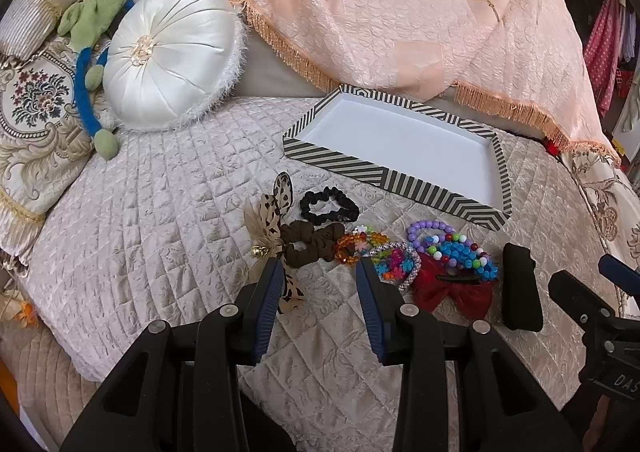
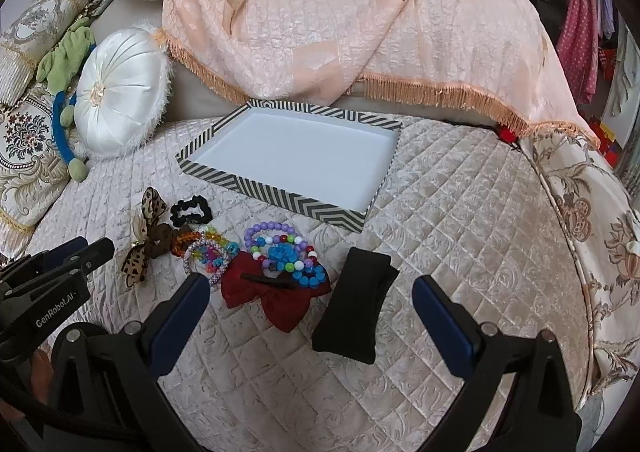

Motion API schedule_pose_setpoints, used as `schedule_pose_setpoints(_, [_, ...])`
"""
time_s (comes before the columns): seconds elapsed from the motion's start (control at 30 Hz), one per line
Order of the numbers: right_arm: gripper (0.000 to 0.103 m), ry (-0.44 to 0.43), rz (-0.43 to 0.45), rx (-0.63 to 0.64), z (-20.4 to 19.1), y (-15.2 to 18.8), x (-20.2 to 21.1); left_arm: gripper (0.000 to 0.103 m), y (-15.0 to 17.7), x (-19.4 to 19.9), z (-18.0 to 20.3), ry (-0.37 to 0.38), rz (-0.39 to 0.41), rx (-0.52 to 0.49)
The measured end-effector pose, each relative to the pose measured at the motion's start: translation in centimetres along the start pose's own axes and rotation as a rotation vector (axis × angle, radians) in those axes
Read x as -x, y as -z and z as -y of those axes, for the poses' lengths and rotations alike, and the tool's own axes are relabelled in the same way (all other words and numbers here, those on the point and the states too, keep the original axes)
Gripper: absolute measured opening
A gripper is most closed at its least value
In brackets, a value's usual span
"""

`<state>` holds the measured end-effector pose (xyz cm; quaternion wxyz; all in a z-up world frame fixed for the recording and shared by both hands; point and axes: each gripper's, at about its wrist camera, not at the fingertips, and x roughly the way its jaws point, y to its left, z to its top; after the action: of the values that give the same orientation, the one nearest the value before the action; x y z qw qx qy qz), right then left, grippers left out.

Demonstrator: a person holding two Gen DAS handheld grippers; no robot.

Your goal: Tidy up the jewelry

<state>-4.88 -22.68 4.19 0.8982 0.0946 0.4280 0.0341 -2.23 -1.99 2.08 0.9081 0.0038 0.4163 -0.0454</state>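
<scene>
- A quilted bedspread [image 1: 160, 252] covers the bed and carries everything below.
- A peach fringed blanket [image 1: 400, 12] is heaped behind the tray, with its fringe hanging just beside the tray's back edge.
- A round white cushion [image 1: 172, 56] lies well to the left of the tray.
- A striped tray [image 2: 280, 196] with a white inside sits on the bedspread, behind the jewelry.
- The left gripper [image 1: 318, 284] hangs low over the near edge of the jewelry, its jaws apart and holding nothing.
- The right gripper [image 2: 308, 304] is spread wide over the bow and the pouch, gripping nothing.
- A black pouch [image 2: 354, 304] lies at the right end of the row.
- A red bow [image 2: 276, 296] lies left of the pouch, under the bead bracelets [image 2: 288, 252].
- A brown scrunchie [image 1: 308, 244], a leopard bow [image 1: 276, 220] and a black scrunchie [image 1: 330, 206] form the left end.
</scene>
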Motion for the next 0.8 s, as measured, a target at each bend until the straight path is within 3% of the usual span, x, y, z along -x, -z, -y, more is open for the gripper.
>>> schedule_pose_setpoints(0.8, [0.103,-0.017,-0.028,-0.021,1.2,0.5,-1.4,0.028,0.5,-1.9,-0.2,-0.026,-0.059,-0.023])
